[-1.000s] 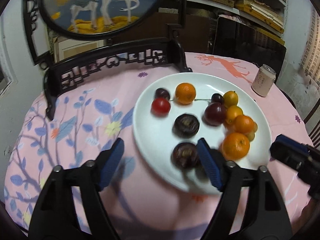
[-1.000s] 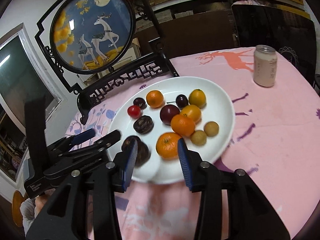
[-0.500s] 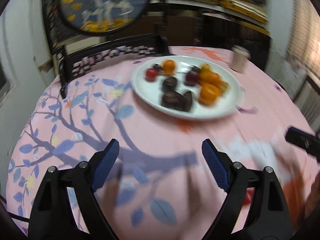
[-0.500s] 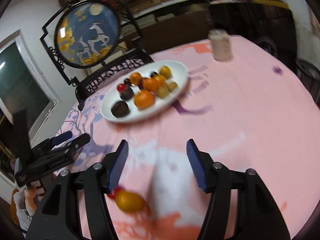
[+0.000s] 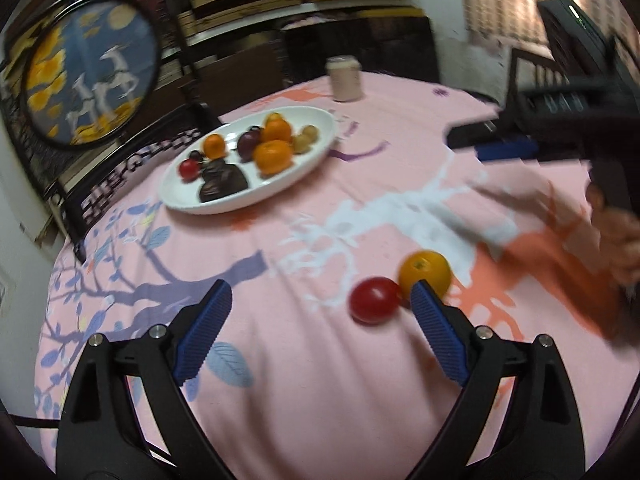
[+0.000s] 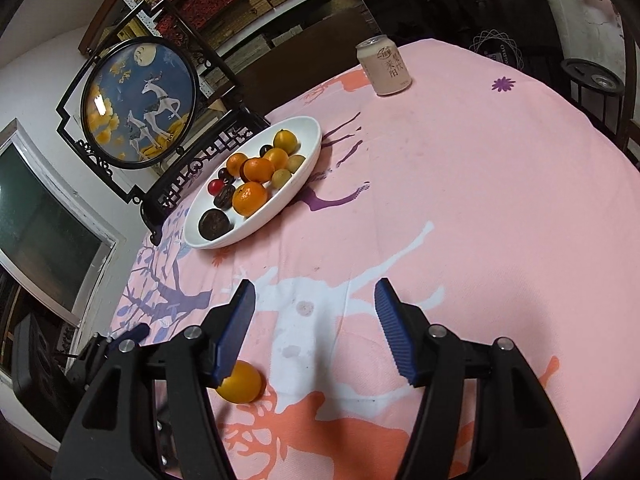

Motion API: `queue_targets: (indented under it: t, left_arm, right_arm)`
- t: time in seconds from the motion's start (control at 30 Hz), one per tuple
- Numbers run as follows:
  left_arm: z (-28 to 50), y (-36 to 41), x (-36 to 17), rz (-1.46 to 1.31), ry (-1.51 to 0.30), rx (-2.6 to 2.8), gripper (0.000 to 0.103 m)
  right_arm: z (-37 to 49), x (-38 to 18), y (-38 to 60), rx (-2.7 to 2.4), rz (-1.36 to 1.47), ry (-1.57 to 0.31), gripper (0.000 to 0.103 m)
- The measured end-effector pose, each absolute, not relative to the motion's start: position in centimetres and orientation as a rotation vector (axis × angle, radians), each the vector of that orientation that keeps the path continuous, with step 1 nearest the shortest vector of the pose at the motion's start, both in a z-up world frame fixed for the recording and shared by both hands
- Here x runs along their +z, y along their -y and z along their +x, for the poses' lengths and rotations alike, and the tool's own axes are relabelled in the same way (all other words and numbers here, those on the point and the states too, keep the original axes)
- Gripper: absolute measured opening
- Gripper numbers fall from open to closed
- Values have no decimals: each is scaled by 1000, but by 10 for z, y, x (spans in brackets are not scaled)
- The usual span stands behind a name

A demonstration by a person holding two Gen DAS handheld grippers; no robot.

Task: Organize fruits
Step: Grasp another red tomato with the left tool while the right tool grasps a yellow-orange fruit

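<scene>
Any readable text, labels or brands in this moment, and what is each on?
"OVIDNO", partly cut off: white print under a circular pattern on the dark object behind the table.
Drink can: large Chinese characters, apparently "菜阳", not certain; the smaller print is too small to read.
Left wrist view: the can is blurred, unreadable.

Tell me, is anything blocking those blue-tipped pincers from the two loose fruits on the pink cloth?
Nothing visible does. The open left gripper faces the small red tomato and round orange citrus fruit across bare pink tablecloth. The open right gripper has that citrus beside its left finger.
</scene>
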State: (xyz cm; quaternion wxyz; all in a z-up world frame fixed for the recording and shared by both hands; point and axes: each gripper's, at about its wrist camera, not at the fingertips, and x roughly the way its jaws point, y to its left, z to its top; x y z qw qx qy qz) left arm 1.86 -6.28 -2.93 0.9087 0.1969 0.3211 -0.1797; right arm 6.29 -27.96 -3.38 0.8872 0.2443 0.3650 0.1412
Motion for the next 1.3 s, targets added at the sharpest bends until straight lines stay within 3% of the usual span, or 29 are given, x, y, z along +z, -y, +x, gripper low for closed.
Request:
queue_targets:
  t: [0.27,0.6,0.97,1.13,1.27,1.3]
  left_arm:
    - [36,68,-54,483,-745,-282,97]
    - [62,11,-36,250,-766,-111,97]
    - [85,55,-40,342,-745,-202,95]
    - [89,66,-44,331,-767,-261,70]
    - [96,69,-46,288,-804,-315,58]
    - [98,69,-47,277,-815,-327,49]
  right_arm:
    - [62,-32,280,299,512,-757,62]
    - [61,-31,279,302,511,-758,62]
    - [63,-33,277,302,508,-773,63]
    - [63,-33,276,308,500,-778,62]
    - [64,-34,272,311,479,-787,62]
    - [64,-34,271,312,478,-789,62]
